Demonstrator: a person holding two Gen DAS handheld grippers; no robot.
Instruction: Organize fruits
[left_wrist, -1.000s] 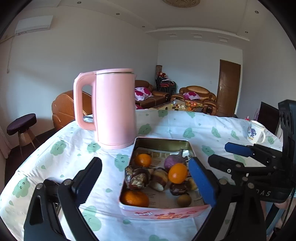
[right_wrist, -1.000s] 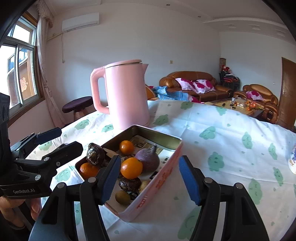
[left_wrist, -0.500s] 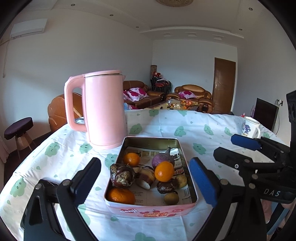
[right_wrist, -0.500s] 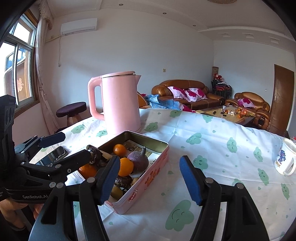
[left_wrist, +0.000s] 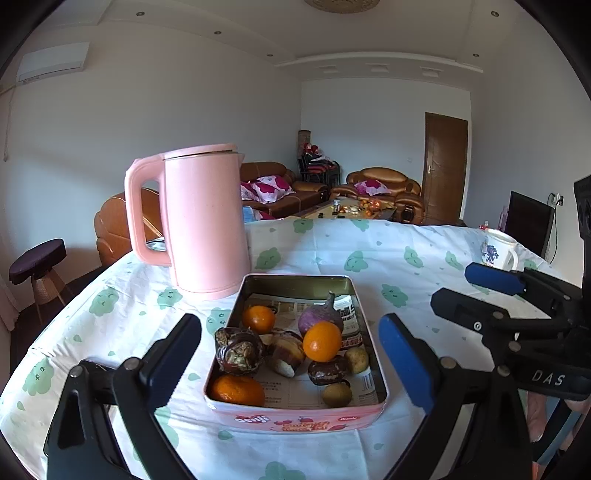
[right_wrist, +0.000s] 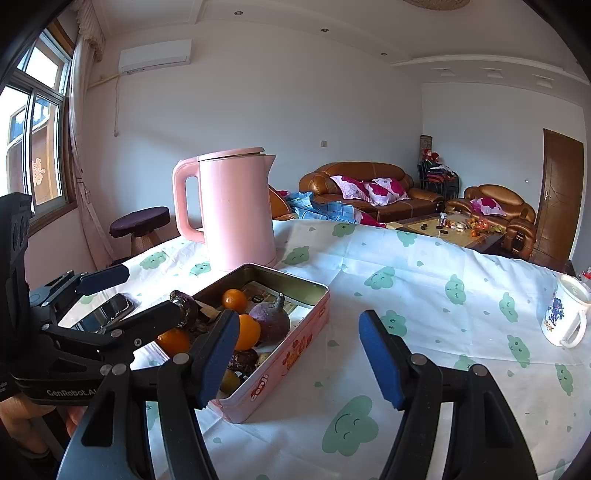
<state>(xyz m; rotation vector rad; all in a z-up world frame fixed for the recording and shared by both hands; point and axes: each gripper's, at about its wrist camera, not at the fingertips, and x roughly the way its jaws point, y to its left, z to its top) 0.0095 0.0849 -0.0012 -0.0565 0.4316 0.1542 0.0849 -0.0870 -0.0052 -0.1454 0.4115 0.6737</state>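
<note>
Holding both grippers low over the tablecloth (left_wrist: 369, 266), we keep the pink tin (left_wrist: 295, 417) straight ahead of the left gripper (left_wrist: 290, 354), whose blue pads stand wide apart with nothing between them; the tin sits just beyond the fingertips, framed by the gap, which suits either a reach in or a pull back. The right gripper (right_wrist: 295, 354) is likewise spread and empty, and from it the tin lies ahead and to the left, with only bare cloth between its fingers, so we judge it is kept aside to leave the left one room. All the fruit we can see is gathered inside the tin: an orange (left_wrist: 322, 341) riding on top of the pile, another orange (left_wrist: 258, 319) further back, a third (left_wrist: 236, 390) in the near left corner, a purple fruit (left_wrist: 320, 318) with its stem up, and several dark brown ones (left_wrist: 239, 350) on a paper lining. None lies loose on the cloth in either view. That fits fruit already collected, or a heap waiting to be sorted. Beyond the tin stands a pink kettle (left_wrist: 207, 221), touching nothing, and a mug (right_wrist: 565, 317) sits far to the right.
</note>
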